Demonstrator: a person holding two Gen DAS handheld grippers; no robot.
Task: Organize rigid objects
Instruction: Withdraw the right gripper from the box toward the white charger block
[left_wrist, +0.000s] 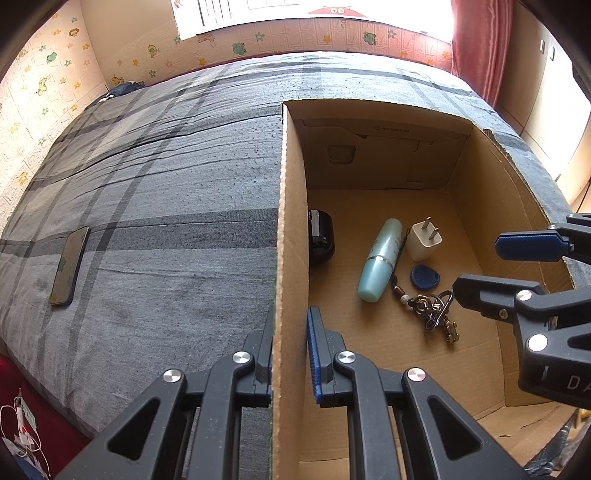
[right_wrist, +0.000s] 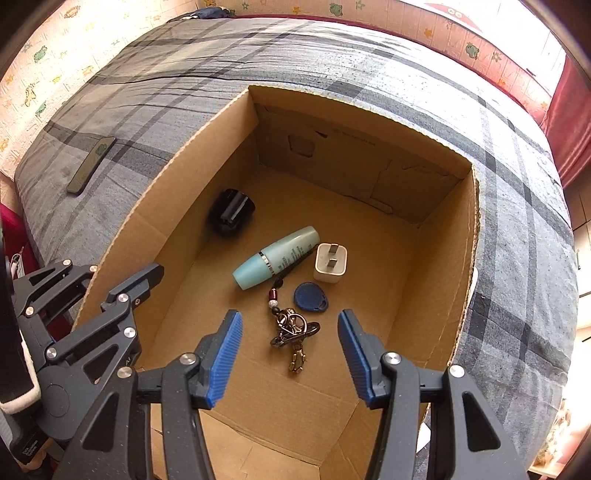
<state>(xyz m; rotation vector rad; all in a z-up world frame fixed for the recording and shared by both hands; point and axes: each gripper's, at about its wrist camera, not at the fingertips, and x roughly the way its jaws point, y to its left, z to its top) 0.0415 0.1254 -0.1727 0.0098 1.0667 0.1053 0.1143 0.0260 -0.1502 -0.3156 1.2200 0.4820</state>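
Observation:
A cardboard box (left_wrist: 291, 221) (right_wrist: 447, 280) sits on the plaid bed. Inside lie a teal bottle (left_wrist: 380, 258) (right_wrist: 277, 256), a white charger plug (left_wrist: 424, 240) (right_wrist: 330, 263), a blue key fob (left_wrist: 424, 277) (right_wrist: 311, 297), a key bunch on a beaded cord (left_wrist: 432, 310) (right_wrist: 291, 332) and a black round object (left_wrist: 320, 236) (right_wrist: 232, 210). My left gripper (left_wrist: 290, 354) (right_wrist: 122, 284) straddles the box's left wall, jaws close on it. My right gripper (right_wrist: 290, 354) (left_wrist: 491, 266) is open and empty above the keys. A phone (left_wrist: 70, 266) (right_wrist: 92, 164) lies on the bed, left of the box.
The grey plaid bed cover (left_wrist: 166, 184) stretches left and behind the box. A dark bundle (left_wrist: 123, 88) lies at the bed's far corner. Patterned wall, window and red curtain (left_wrist: 480, 44) stand behind. White cables (left_wrist: 22, 428) lie beside the bed at lower left.

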